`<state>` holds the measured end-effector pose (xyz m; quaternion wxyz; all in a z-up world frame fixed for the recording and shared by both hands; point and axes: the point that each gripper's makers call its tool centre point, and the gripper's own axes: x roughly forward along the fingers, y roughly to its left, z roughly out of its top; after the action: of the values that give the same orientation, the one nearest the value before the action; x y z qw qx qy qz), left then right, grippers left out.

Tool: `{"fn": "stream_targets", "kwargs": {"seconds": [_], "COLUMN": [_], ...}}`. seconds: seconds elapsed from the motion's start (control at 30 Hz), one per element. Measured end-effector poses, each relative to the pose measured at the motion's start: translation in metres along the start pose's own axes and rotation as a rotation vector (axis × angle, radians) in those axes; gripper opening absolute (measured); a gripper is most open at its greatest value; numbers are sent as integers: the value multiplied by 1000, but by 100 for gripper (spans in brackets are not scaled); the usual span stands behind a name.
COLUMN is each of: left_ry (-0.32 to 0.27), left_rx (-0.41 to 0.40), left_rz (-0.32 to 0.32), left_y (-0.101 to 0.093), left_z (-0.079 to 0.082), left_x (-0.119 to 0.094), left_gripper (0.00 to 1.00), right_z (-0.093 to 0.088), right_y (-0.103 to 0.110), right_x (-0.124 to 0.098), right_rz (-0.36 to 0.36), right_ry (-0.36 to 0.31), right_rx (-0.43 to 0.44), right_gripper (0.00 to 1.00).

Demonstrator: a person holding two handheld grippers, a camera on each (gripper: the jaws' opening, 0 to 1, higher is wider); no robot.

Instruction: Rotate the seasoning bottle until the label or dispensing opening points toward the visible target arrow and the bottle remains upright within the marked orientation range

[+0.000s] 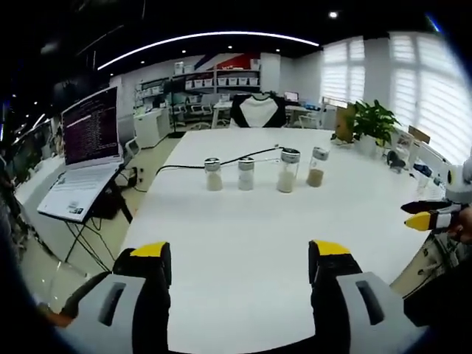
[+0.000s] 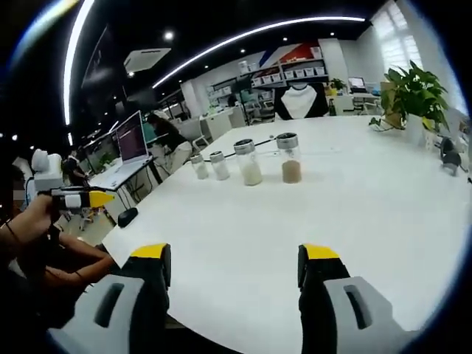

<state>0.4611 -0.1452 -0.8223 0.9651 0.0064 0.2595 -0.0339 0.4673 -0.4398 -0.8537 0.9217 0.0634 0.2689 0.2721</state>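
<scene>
Seasoning bottles (image 1: pixel 286 169), four in a row, are set upright toward the table's (image 1: pixel 243 243) far edge. Left gripper (image 1: pixel 240 258) and right gripper (image 2: pixel 234 262) are held wide open and empty, well short. An approach is judged next. No target arrow can be made out.

Readable text: none. Laptop screen (image 1: pixel 91 127), left gripper view: rows of light text on dark purple ground, too small to read. Seasoning bottles (image 1: pixel 246 174) on white table (image 1: pixel 243 236): no legible label or marking in either view. Shelf boxes (image 1: pixel 236 81) at room's far end: fronts blurred, lettering unresolved.
</scene>
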Motion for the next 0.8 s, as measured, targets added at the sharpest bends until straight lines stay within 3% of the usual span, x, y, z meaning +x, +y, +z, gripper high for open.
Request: {"fn": "stream_targets", "kwargs": {"seconds": [0.1, 0.2, 0.43, 0.63, 0.7, 0.8], "left_ry": [33, 3, 17, 13, -17, -15], "left_rx": [-13, -2, 134, 124, 60, 90], "left_rz": [-34, -60, -106, -131, -164, -164], "left_y": [3, 6, 29, 54, 63, 73], "left_z": [-3, 5, 17, 25, 35, 38], "left_x": [18, 28, 56, 81, 93, 105], "left_gripper": [79, 79, 79, 79, 79, 78], "right_z": [-1, 6, 10, 16, 22, 18], "right_y": [3, 12, 26, 34, 39, 40], "right_x": [3, 5, 25, 36, 40, 48], "right_rz": [-29, -53, -83, -97, -104, -128], "right_ry": [15, 6, 42, 45, 25, 47], "right_rx": [6, -17, -33, -22, -23, -23], "right_gripper": [69, 69, 69, 68, 68, 68]}}
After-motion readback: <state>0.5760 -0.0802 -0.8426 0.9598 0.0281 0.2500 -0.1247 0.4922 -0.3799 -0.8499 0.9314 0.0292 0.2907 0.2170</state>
